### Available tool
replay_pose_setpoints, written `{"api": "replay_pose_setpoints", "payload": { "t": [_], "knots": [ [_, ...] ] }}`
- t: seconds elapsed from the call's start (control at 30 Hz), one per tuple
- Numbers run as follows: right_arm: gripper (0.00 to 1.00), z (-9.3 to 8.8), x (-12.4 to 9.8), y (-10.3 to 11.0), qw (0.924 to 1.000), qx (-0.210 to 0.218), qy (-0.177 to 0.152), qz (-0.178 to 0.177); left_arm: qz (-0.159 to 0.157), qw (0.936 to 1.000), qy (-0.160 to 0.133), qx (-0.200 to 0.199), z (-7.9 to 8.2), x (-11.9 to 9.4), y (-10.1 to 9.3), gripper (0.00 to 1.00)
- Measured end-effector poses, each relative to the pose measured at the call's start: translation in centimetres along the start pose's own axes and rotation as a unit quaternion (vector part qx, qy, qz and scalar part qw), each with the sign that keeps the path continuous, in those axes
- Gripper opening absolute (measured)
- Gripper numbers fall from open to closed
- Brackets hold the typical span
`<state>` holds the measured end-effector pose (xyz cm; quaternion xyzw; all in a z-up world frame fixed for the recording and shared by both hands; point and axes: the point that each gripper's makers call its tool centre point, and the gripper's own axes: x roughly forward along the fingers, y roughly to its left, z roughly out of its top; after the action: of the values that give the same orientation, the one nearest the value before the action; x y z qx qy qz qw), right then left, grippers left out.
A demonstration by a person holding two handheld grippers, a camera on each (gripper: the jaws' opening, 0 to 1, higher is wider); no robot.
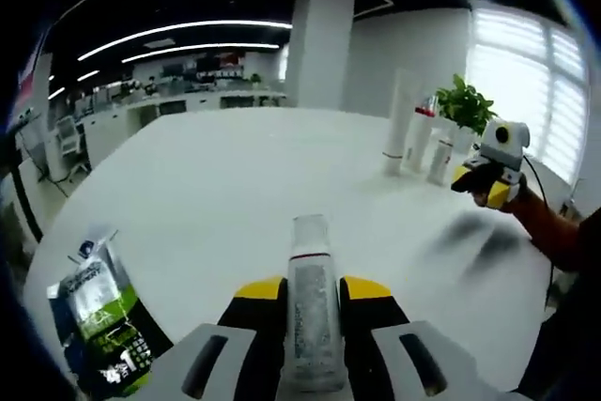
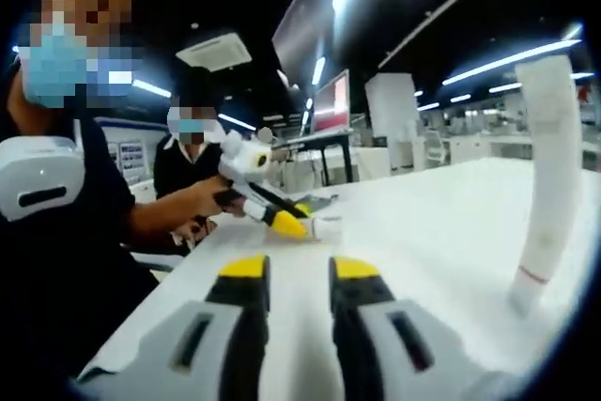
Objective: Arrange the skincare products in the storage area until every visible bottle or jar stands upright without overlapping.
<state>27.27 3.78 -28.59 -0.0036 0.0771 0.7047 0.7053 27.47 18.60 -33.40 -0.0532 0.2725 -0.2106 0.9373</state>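
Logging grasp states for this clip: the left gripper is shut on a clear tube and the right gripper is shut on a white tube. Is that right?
Only partly. The left gripper is shut on the clear tube, as the left gripper view shows. The right gripper holds nothing: in the right gripper view there is only bare table between its jaws, and the tall white tube stands apart on the table.

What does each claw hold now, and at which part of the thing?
The left claw grips a clear tube around its lower body, cap end pointing forward. The right claw holds nothing; its jaws stand slightly apart.
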Motion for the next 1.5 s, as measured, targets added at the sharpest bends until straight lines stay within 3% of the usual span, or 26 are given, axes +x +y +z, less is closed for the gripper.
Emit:
{"api": "replay_pose_setpoints", "payload": {
  "t": [0.17, 0.3, 0.57, 0.7, 0.9, 1.23, 1.5],
  "knots": [
    [0.25, -0.6, 2.3, 0.6, 0.9999, 0.006, 0.012, 0.007, -0.069, 0.9961, -0.044, -0.031, 1.5, -0.5, -2.1, 0.21],
    [0.27, 0.3, 3.2, 0.2, 0.9996, 0.027, -0.009, -0.002, -0.126, 0.9885, -0.070, -0.047, 2.5, -0.7, -4.0, 0.21],
    [0.30, 1.8, 3.1, 0.1, 0.9947, 0.082, -0.063, 0.002, -0.244, 0.9583, -0.132, -0.069, 4.5, -1.5, -8.7, 0.21],
    [0.31, 3.1, 2.8, 0.6, 0.9893, 0.105, -0.100, 0.018, -0.266, 0.9514, -0.137, -0.075, 4.5, -1.2, -9.7, 0.21],
    [0.31, 3.9, 2.3, 0.1, 0.9837, 0.127, -0.126, 0.023, -0.293, 0.9405, -0.153, -0.078, 5.0, -1.3, -11.0, 0.21],
    [0.28, 5.3, 1.7, 0.5, 0.9758, 0.144, -0.161, 0.034, -0.319, 0.9319, -0.158, -0.069, 5.0, -1.1, -12.8, 0.21],
    [0.20, 6.5, 1.2, 1.2, 0.9723, 0.144, -0.178, 0.047, -0.337, 0.9255, -0.164, -0.052, 5.1, -1.2, -13.9, 0.21]
  ]
}}
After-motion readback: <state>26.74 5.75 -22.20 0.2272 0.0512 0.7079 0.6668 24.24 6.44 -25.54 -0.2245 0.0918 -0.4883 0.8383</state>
